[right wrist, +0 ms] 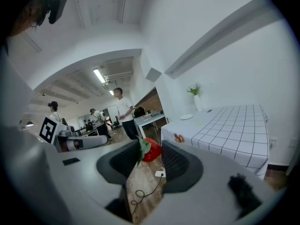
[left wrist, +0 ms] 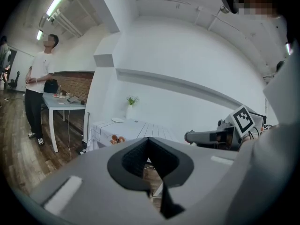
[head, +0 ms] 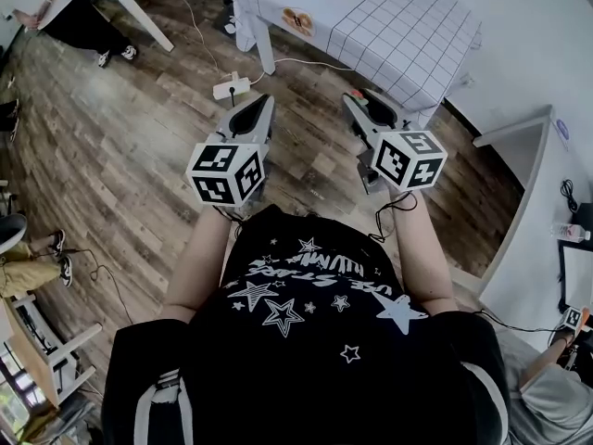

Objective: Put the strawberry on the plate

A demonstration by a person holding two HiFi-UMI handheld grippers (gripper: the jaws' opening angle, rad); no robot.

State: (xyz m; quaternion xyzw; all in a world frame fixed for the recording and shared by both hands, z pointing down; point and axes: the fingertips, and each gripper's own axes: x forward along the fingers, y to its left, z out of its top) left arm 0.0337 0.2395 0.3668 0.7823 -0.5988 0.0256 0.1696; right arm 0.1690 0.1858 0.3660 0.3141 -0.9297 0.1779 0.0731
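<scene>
A red strawberry with green leaves is pinched between the tips of my right gripper, which is shut on it. In the head view that gripper is held in the air in front of the person's chest, over the wooden floor. My left gripper hangs beside it, its jaws meeting at the tips with nothing between them. A white plate lies on the far part of the table with the checked cloth, well ahead of both grippers; the plate also shows in the left gripper view.
A power strip and cables lie on the floor between me and the checked table. A white desk stands at the right. Another table and a standing person are at the left. A potted plant stands by the plate.
</scene>
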